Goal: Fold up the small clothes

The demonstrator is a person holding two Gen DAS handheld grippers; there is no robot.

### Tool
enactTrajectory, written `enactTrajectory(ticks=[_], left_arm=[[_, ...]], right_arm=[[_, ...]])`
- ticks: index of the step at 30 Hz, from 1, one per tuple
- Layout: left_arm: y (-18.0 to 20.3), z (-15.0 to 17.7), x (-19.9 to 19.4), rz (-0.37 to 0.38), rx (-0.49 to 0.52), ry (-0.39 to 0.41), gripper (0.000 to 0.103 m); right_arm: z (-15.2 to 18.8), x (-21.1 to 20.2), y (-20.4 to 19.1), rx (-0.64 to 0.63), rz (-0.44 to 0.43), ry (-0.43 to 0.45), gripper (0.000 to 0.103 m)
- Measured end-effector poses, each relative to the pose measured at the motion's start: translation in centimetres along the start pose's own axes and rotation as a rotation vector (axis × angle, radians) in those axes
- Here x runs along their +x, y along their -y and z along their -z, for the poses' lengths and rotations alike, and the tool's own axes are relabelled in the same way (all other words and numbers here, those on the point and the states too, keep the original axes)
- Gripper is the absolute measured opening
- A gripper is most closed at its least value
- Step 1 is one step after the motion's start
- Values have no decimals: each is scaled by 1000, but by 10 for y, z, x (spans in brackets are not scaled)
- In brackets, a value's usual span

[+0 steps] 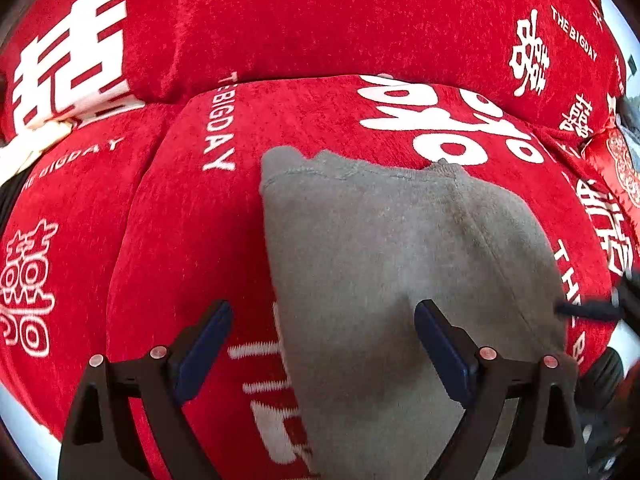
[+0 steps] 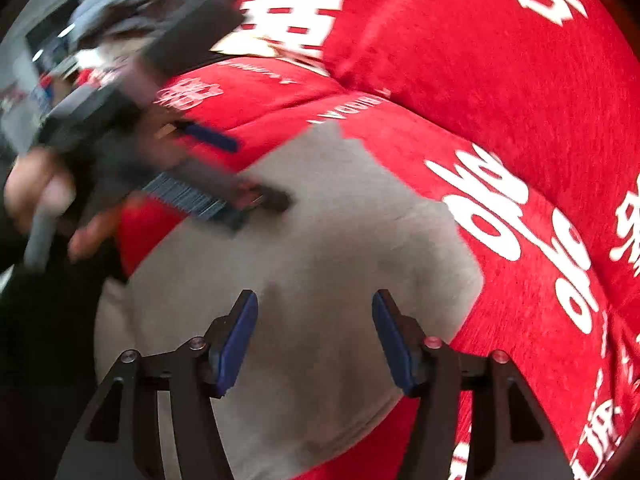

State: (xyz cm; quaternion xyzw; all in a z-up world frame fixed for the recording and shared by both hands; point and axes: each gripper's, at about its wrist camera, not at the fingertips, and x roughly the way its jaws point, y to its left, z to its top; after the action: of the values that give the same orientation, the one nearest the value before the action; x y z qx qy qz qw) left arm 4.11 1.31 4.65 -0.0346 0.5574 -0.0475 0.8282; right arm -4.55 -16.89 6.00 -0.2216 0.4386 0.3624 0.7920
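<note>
Left wrist view: grey garment point(image 1: 400, 248) flat on red sofa cushion point(image 1: 192, 240). Left gripper point(image 1: 323, 336), right gripper point(image 2: 315, 332): jaws wide, empty. Pinch near hem corners evenly, lift together.

A red sofa cover point(image 1: 328, 32) printed with white characters point(image 1: 448, 120).

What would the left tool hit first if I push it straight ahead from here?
Most likely the grey garment: the open left tool points at its left part, lying on the red cover. Depth is unclear.
</note>
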Motion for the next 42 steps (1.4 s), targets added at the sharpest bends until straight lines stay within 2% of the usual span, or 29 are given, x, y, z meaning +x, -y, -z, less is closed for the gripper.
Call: enactTrajectory(ticks=[6,9,13,16,18,21,24,28,33,36,38,42], left_arm=[[2,20,-7,-27,-25,-19,93],[3,29,-8,-46,-27,-26,93],[5,35,-12,-67,-23,-21,93],[6,37,-12,-78,-20,-17,93],[5,38,-11,-75,-28,-19,93],[3,41,-11,-62,-39,-25,93],[4,45,-12,-69,-35,-24,93],[5,49,-13,-75,-42,-23,93],[7,54,-21,-100,-35,-21,93],[12,60,-34,-124,-18,7,93],[14,64,-40,-122,-26,12,93],[18,71,-42,-101,-64,-15,93]], right_arm=[[41,8,-37,-46,27,-47,63],[56,7,-45,-64,71,-15,63],[58,-7,-48,-44,77,-17,64],[53,-22,-57,-60,38,26,64],[54,-17,-63,-82,23,8,64],[66,8,-62,-70,42,-73,63],[75,5,-54,-22,27,-52,63],[80,1,-46,20,23,-66,63],[80,-5,-47,16,58,-112,64],[71,-22,-47,31,124,-121,64],[60,-34,-42,68,177,-107,66],[35,-46,-25,215,222,-81,69]])
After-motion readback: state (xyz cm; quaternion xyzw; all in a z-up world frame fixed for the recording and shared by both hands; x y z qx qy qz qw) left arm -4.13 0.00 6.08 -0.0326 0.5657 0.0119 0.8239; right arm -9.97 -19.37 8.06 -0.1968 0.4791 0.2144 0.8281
